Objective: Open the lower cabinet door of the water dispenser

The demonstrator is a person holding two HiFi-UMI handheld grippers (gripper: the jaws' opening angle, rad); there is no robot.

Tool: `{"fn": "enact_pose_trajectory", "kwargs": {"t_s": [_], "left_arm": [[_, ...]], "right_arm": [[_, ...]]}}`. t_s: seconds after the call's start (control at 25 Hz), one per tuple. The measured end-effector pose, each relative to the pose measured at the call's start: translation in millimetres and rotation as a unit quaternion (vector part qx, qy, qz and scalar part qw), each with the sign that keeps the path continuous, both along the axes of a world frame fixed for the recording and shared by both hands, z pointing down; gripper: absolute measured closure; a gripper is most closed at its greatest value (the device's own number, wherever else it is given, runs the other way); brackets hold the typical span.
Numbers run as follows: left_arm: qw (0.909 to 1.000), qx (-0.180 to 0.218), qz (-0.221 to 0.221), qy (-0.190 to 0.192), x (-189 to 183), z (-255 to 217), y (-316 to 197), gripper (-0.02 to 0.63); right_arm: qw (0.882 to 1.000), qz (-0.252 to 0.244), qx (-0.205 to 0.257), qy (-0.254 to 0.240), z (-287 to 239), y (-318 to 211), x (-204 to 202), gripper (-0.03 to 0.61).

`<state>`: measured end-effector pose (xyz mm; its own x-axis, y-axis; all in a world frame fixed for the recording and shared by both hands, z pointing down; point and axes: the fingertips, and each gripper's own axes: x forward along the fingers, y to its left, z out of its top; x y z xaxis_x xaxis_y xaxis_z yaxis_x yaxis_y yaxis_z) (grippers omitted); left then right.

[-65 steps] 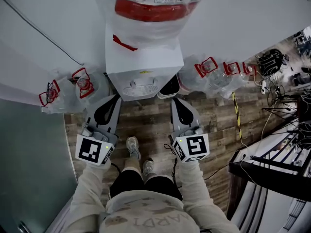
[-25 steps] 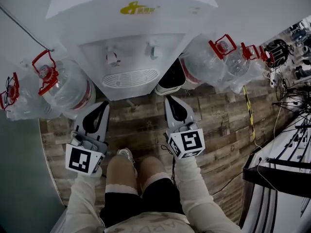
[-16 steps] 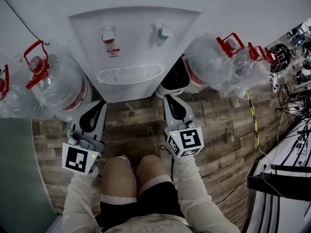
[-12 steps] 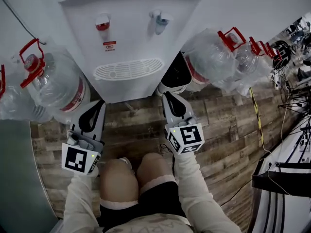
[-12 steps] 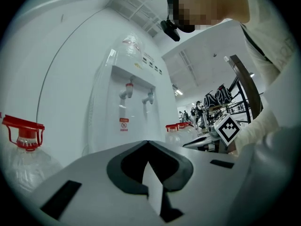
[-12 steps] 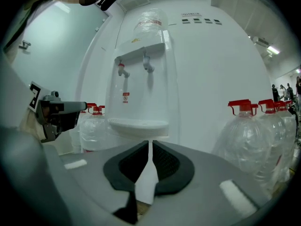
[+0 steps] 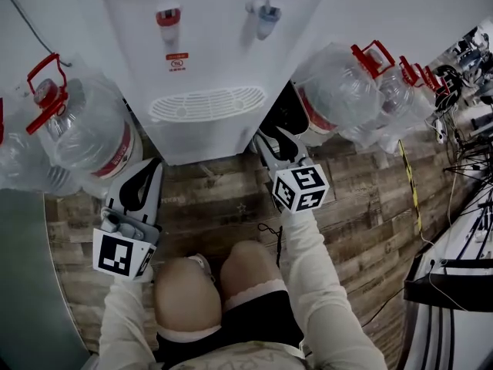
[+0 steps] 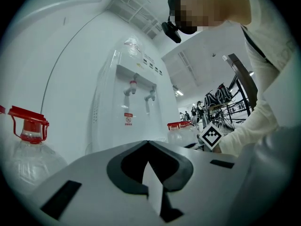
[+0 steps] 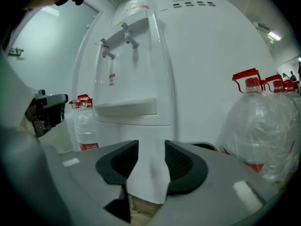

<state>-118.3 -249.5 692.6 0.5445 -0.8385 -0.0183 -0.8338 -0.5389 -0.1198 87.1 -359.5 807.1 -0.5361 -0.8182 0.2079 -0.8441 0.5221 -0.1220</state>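
The white water dispenser point(image 7: 208, 60) stands straight ahead, with a red tap point(image 7: 168, 15) and a blue tap point(image 7: 264, 10) above its drip grille point(image 7: 206, 102). Its lower cabinet front point(image 9: 136, 133) fills the gap ahead in the right gripper view. My right gripper point(image 7: 277, 139) point(image 9: 151, 145) is at the dispenser's right front corner, low down. Its jaws are opening, with nothing pressed between them. My left gripper point(image 7: 152, 163) point(image 8: 147, 142) hangs shut and empty at the lower left of the dispenser, short of it.
Large clear water bottles with red caps flank the dispenser, on the left point(image 7: 85, 129) point(image 8: 28, 140) and on the right point(image 7: 339, 91) point(image 9: 263, 126). A black object point(image 7: 285, 114) sits beside the dispenser's right side. Cables and racks point(image 7: 454, 83) crowd the far right. My knees point(image 7: 185, 291) are bent over the wood-pattern floor.
I have crouched, and both grippers have sunk. The right gripper has moved forward to the dispenser's right front corner and its jaws have parted. The left stays shut.
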Motion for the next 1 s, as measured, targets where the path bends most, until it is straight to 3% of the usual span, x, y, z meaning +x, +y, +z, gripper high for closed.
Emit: {"fn": "enact_pose_trajectory", "kwargs": {"t_s": [0.28,0.52,1.0], "left_arm": [[1.0000,-0.002,-0.005,0.000,-7.8,6.2,-5.5,0.612],[0.9999,-0.003,-0.010,0.002,-15.6,8.9,-12.6,0.611],[1.0000,-0.001,-0.002,0.005,-12.4,12.3,-11.7,0.611]], "right_arm": [[0.999,-0.032,-0.034,0.005,20.8,-35.7,-8.7,0.282],[0.998,-0.054,-0.042,0.011,23.4,-53.8,-20.6,0.273],[0.998,-0.040,-0.051,0.025,23.7,-52.6,-20.1,0.291]]}}
